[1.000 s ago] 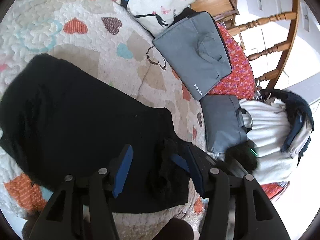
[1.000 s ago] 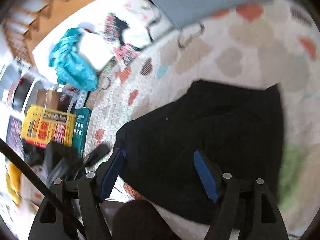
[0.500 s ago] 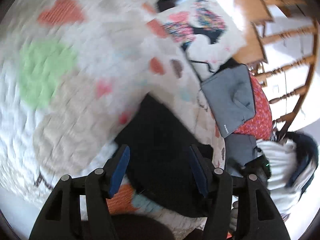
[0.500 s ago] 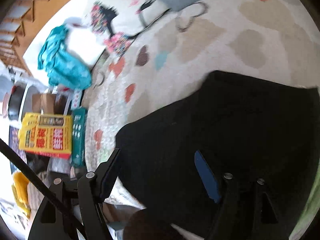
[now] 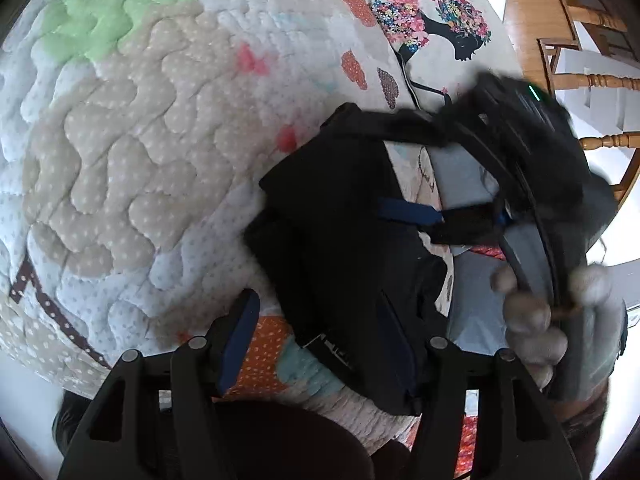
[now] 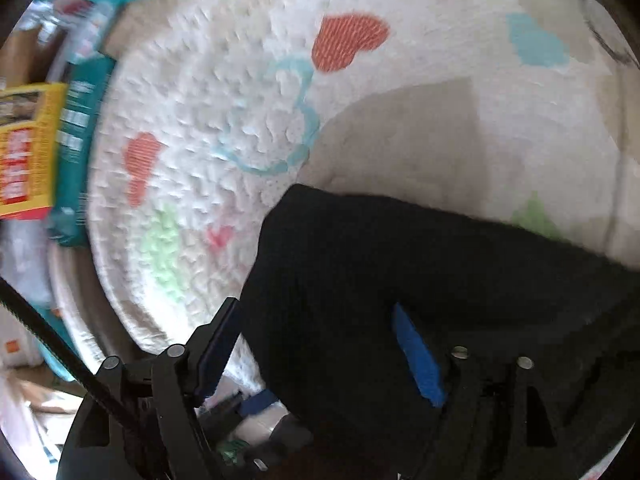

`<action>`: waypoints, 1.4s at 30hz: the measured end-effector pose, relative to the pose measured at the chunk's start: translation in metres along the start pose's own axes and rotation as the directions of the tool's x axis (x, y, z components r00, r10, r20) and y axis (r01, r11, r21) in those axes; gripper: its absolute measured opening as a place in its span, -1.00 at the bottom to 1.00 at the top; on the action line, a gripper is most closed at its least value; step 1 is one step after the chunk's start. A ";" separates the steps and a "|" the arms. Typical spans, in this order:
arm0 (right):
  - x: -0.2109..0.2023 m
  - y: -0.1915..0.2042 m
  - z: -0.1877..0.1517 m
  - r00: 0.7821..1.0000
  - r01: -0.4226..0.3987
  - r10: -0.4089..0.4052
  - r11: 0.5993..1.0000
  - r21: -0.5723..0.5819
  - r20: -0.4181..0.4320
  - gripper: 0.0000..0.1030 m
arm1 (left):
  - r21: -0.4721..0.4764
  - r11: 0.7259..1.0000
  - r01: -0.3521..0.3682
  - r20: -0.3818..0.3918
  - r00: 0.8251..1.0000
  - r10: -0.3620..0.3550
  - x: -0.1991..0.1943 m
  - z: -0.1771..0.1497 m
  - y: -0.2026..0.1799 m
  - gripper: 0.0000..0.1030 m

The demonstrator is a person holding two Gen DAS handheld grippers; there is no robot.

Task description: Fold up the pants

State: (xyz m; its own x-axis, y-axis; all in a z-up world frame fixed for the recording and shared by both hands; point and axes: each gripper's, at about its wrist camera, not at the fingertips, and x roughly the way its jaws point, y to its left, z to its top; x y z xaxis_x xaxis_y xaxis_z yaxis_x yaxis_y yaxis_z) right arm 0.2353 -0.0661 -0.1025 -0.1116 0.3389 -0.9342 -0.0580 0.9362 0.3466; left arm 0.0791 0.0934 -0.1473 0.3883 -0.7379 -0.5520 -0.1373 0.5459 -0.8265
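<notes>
The black pants (image 5: 344, 248) lie folded in a compact stack at the near edge of the quilted bed cover (image 5: 132, 152) (heart pattern), close to its right corner in the left wrist view. The left gripper (image 5: 320, 344) hovers over the stack, jaws spread and just opening, pads clear of the cloth. The right gripper (image 6: 316, 348) is likewise spread and just opening, one blue pad over the pants (image 6: 420, 288), nothing pinched. A hand (image 5: 536, 320) holds the right tool.
</notes>
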 end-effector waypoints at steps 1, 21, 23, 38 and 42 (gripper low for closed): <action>0.008 0.009 0.006 0.998 0.054 -0.054 0.999 -0.009 -0.037 0.82 | 0.001 1.000 0.000 0.001 1.000 0.000 0.001 0.000 -0.002 0.19; -0.032 0.016 -0.065 0.967 0.255 -0.240 0.937 -0.239 0.090 -0.01 | 0.232 0.971 0.057 -0.050 0.998 -0.046 0.012 -0.023 -0.101 -0.75; -0.054 -0.004 -0.082 0.974 0.210 -0.184 0.954 -0.212 0.133 -0.04 | 0.266 0.962 0.059 -0.061 0.997 -0.044 0.017 -0.030 -0.119 -0.75; -0.152 -0.245 -0.199 0.860 -0.259 0.154 0.954 0.154 0.486 -0.03 | 0.536 0.843 0.049 -0.252 0.962 0.103 0.141 -0.126 -0.237 -0.59; -0.138 -0.297 -0.230 0.835 -0.262 0.063 0.919 0.294 0.547 0.45 | 0.554 0.826 0.105 -0.312 0.946 0.089 0.134 -0.137 -0.241 -0.44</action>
State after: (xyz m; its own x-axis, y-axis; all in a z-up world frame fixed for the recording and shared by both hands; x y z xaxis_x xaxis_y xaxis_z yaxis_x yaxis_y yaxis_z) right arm 0.0400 -0.4125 -0.0571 0.4457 0.3923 -0.8046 0.2680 0.7991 0.5381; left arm 0.0397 -0.1911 -0.0373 0.0707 -0.7731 -0.6304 0.4317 0.5934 -0.6793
